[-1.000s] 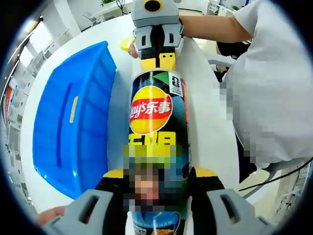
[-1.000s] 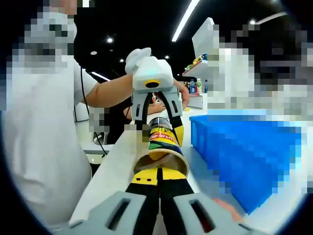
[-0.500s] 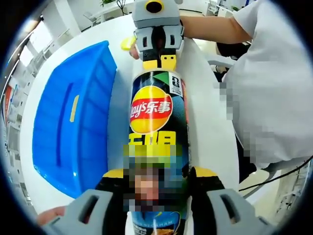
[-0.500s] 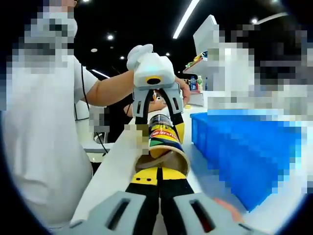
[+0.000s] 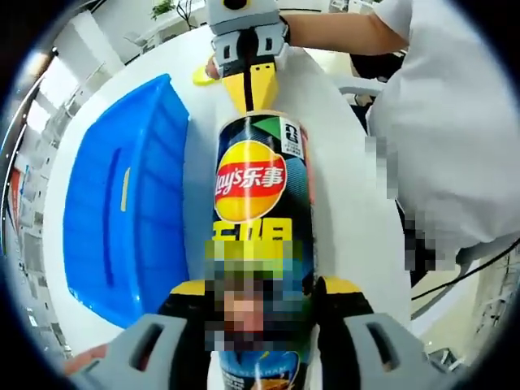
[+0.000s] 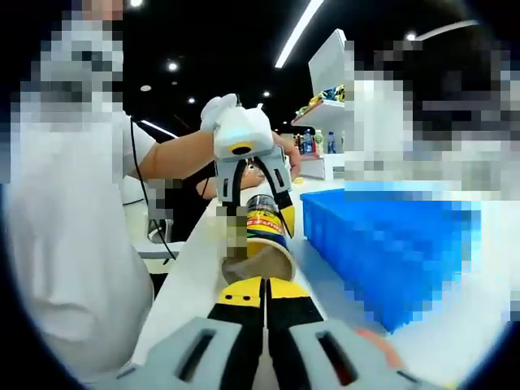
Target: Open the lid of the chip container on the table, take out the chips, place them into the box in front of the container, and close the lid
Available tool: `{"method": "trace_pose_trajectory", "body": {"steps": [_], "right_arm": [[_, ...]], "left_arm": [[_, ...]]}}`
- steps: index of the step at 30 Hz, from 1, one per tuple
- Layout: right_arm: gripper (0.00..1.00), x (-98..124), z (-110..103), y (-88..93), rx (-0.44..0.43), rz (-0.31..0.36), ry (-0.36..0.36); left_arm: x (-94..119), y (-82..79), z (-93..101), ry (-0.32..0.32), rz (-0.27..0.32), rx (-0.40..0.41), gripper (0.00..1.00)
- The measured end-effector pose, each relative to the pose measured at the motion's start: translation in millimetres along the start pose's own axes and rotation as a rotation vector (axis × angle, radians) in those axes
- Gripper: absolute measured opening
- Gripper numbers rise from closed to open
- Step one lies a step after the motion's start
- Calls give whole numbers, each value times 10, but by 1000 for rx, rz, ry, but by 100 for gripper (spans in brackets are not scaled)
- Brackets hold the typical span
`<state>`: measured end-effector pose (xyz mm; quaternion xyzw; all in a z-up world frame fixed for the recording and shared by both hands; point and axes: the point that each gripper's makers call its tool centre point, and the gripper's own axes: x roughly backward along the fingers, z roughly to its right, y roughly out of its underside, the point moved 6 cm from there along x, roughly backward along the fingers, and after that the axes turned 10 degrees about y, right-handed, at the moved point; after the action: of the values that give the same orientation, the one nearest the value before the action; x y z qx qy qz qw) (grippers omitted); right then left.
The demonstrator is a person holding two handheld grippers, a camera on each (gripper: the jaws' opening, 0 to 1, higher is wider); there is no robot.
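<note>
Left gripper view: chip container (image 5: 262,211) is clamped by left gripper (image 5: 262,296) above white table (image 5: 345,203), blue box (image 5: 122,211) alongside, right gripper (image 5: 250,81) pressed together at its far end; right gripper view: right gripper (image 6: 265,286) is seen pinched tight w/ nothing between at container's open mouth.

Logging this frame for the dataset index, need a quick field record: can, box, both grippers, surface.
chip can: Lay's tube, lying sideways, open end toward the right gripper
can mouth: lid off, inside too dark to tell contents
left gripper: jaws clamped on the chip can's sides
right gripper: jaws together, tips at the can mouth
blue box: beside the can, on the table
yellow item: small, behind the right gripper, unclear what
table: white
</note>
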<state>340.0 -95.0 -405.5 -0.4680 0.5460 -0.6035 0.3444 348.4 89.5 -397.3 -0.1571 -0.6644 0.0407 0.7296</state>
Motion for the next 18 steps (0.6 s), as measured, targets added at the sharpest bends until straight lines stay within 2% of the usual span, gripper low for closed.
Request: {"method": "trace_pose_trajectory", "body": {"steps": [12,18], "right_arm": [[2,80,-13,35,-18,1,18],[2,101,-30,-3,-24,20,14]], "left_arm": [[14,-24,-8,-8,-21,-9,51],[54,-112,-20,-21,-6,-42,52]]}}
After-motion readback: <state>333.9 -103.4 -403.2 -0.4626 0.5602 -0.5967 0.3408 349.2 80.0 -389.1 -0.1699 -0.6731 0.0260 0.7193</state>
